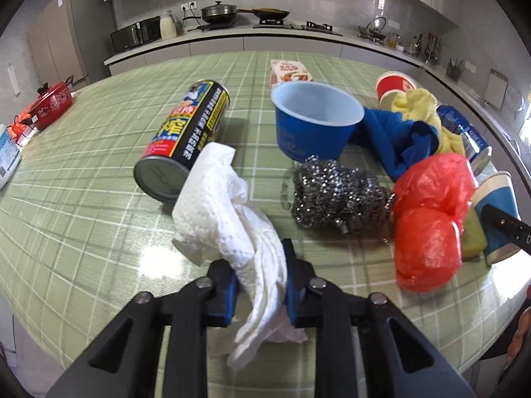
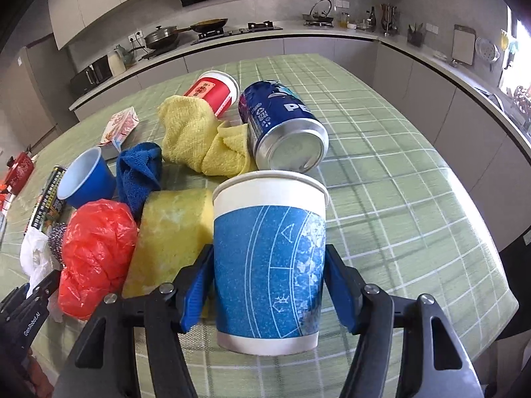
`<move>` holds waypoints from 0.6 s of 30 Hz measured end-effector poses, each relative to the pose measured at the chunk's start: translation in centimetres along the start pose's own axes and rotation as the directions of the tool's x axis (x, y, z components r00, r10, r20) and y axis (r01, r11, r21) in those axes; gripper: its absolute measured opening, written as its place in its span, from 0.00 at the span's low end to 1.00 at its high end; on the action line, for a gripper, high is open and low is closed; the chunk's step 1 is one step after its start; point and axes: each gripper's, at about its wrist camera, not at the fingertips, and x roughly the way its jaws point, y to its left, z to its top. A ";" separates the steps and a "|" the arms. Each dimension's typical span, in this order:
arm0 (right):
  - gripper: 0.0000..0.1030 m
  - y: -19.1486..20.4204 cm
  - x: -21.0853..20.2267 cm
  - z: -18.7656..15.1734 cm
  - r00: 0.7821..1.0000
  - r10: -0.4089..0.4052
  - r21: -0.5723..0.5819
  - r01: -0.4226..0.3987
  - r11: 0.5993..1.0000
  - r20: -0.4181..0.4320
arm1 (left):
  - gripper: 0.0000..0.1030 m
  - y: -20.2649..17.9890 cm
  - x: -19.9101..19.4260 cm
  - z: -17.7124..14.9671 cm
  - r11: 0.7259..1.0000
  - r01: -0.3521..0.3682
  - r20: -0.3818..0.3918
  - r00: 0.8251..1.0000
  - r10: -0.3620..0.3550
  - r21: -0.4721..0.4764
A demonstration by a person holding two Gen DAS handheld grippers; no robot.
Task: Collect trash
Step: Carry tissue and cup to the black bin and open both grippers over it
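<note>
Left jaws: clamped on the crumpled paper towel (image 1: 232, 219), left gripper (image 1: 262, 285)
Right jaws: pressing both sides of the upright blue paper cup (image 2: 268, 262), right gripper (image 2: 268, 285)
Sponge (image 2: 169, 232): just left of right jaws

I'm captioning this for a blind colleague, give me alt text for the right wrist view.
A blue-and-white paper cup stands upright between the right gripper's blue fingers on a green checked tablecloth. Behind it lie a yellow sponge, red plastic bag, yellow cloth and blue Pepsi can.

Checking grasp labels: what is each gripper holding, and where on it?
Left gripper: shut on the white paper towel, pinched at its lower bunched part. Right gripper: pads on the lower wall of the blue paper cup.
</note>
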 end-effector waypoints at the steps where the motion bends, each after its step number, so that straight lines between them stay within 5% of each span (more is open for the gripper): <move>1: 0.61 -0.1 -0.1 0.0 1.000 0.002 0.001 -0.002 1.000 0.005 | 0.21 0.0 -0.5 -0.1 1.000 0.004 0.011 1.000 -0.004 -0.001; 10: 0.60 -2.3 -4.2 1.0 0.995 -0.002 0.024 -0.001 1.000 0.101 | 0.20 -1.7 -5.8 1.0 0.998 0.053 0.120 0.991 -0.056 0.026; 18: 0.60 -11.1 -7.8 0.9 0.988 -0.083 0.114 0.068 0.991 0.131 | 0.20 -10.6 -7.9 1.5 0.968 0.207 0.114 0.968 -0.224 0.145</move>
